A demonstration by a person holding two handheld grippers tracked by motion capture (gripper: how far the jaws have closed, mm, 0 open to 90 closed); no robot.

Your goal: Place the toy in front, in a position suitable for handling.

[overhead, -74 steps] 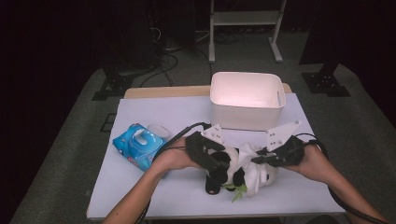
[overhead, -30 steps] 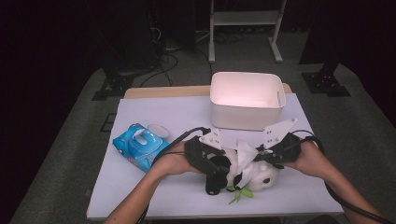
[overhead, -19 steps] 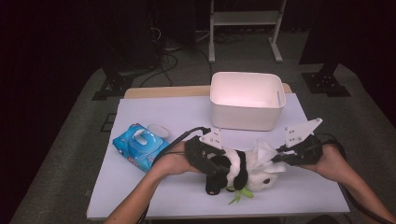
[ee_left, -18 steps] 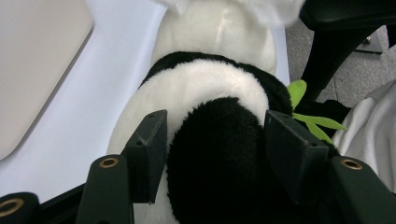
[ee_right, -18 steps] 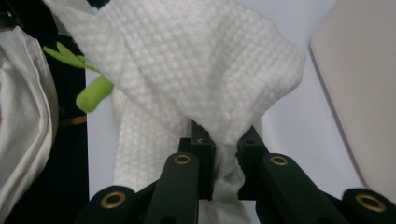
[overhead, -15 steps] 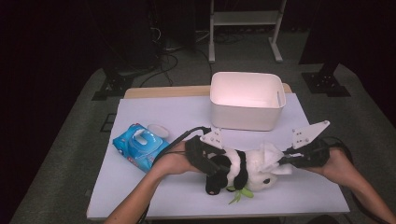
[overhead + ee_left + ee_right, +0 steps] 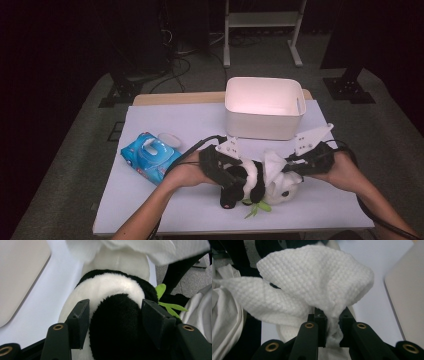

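A plush panda (image 7: 250, 182) is seen lying on its side on the white table (image 7: 165, 125), near the front edge and in front of the white bin (image 7: 264, 107). Black limbs, a white belly band and a cream head are shown in the left gripper view, with green leaves (image 7: 167, 302) poking out beside it. The toy's dark body is clamped by the left gripper (image 7: 227, 172): its fingers (image 7: 80, 320) are held partly spread, pressed against the fur on either side. A white textured wipe (image 7: 312, 287) is pinched by the right gripper (image 7: 292, 167), whose fingers (image 7: 320, 325) are drawn nearly together on a bunched corner. The rest of the wipe is puffed out loosely over the panda's head. A blue wipes pack (image 7: 150, 157) is left lying on the table to the left of the hands.
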